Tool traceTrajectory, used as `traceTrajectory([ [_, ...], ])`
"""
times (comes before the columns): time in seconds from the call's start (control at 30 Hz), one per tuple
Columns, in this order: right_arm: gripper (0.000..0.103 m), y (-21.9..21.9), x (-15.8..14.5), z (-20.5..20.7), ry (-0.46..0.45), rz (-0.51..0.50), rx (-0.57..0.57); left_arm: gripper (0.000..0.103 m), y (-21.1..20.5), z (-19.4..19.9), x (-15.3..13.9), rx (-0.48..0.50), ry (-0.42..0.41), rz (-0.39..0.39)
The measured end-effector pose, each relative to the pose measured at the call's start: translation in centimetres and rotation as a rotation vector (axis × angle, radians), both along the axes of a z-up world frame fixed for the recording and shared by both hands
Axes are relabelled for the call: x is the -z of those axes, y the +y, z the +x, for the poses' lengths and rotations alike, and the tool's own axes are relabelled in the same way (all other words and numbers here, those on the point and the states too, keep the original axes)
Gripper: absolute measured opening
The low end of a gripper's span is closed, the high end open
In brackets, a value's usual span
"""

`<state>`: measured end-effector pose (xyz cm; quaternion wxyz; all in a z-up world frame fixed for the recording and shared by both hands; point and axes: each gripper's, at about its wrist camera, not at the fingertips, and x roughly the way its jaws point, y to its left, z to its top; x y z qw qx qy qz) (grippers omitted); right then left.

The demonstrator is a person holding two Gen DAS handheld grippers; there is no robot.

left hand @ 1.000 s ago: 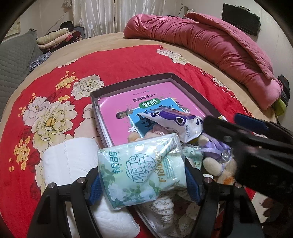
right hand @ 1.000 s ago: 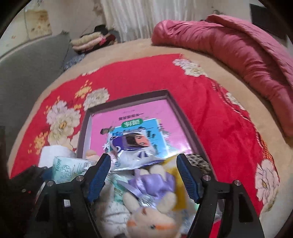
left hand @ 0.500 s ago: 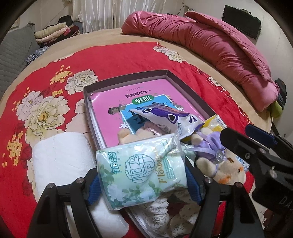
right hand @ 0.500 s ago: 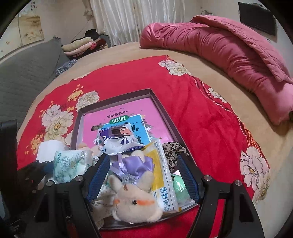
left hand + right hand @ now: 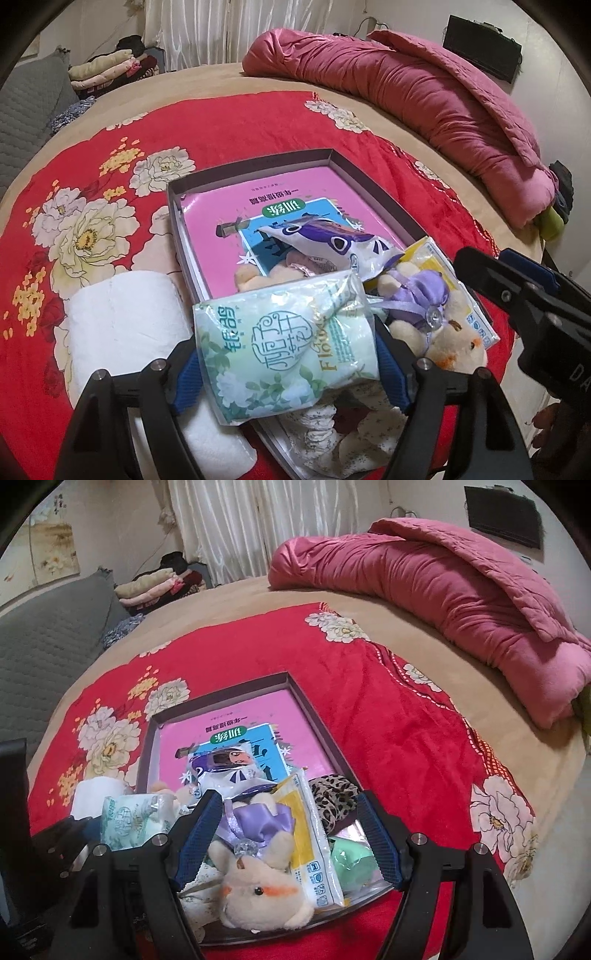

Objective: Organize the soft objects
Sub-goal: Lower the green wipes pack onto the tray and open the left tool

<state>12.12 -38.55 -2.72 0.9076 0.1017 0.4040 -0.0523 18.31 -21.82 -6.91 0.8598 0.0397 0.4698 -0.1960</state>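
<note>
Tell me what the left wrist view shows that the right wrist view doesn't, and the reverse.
Left only: the whole white tissue roll beside the tray, and the green tissue pack's printed face between the opening left gripper pads. Right only: a leopard-print cloth and a green soft piece in the tray's corner, with the right gripper open over the plush toy. Both: tray, pink book, plush toy, purple packet.

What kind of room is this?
Most likely a bedroom: a bed with a red floral blanket, a rolled pink quilt, white curtains and folded clothes.
</note>
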Motion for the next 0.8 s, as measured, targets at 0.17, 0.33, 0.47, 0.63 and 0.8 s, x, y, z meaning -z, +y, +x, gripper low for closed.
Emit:
traceTrajectory([
  [0.17,0.077,-0.1,-0.1,-0.2,-0.006,-0.004,0.008,0.079,0.4,-0.2,-0.9,0.0,-0.031,-0.031],
  [0.33,0.077,-0.1,-0.5,-0.5,-0.022,-0.001,0.009,0.081,1.0,-0.4,-2.2,-0.008,-0.069,-0.092],
  [0.47,0.077,-0.3,-1.3,-0.8,-0.053,0.003,0.014,0.081,1.4,-0.3,-2.8,-0.011,-0.081,-0.1],
  [0.63,0.077,0.0,-2.1,-1.4,-0.069,0.009,0.008,0.081,1.8,-1.4,-3.6,-0.029,-0.113,-0.071],
  [0.8,0.077,1.4,-3.1,-2.8,-0.099,-0.004,-0.029,0.081,2.3,-3.1,-4.9,-0.036,-0.154,-0.044],
])
